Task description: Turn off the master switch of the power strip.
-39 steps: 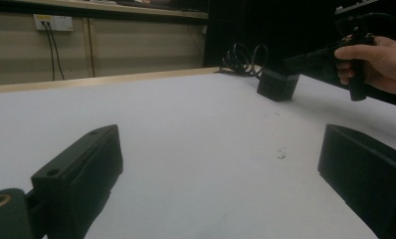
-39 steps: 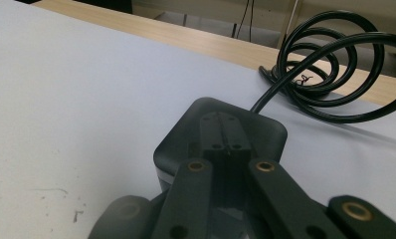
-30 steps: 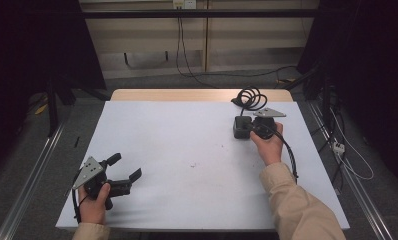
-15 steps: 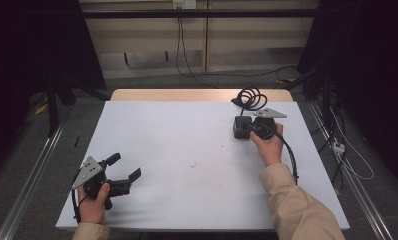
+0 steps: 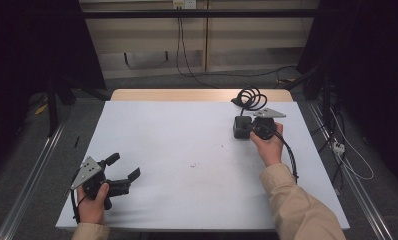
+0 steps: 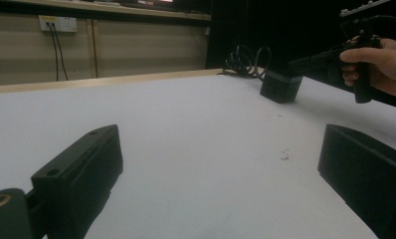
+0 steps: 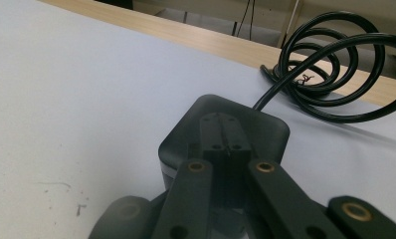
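My left gripper (image 5: 125, 165) rests near the table's front left corner, held by a hand, jaws wide open with nothing between them; in the left gripper view (image 6: 220, 149) bare white table lies between the two black jaws. My right gripper (image 5: 245, 126) is at the far right, jaws shut together, tips (image 7: 225, 143) just over the top of a black box (image 5: 239, 133) (image 7: 181, 137) (image 6: 280, 85). I cannot tell whether the tips touch it. A coiled black cable (image 5: 250, 97) (image 7: 330, 64) runs from the box's far side.
The white table top (image 5: 187, 140) has a wooden strip (image 5: 197, 95) along its far edge and a few small dark specks (image 5: 207, 165) near its middle. Metal rails (image 5: 27, 175) flank the table on the floor, and loose cables (image 5: 347, 155) lie to the right.
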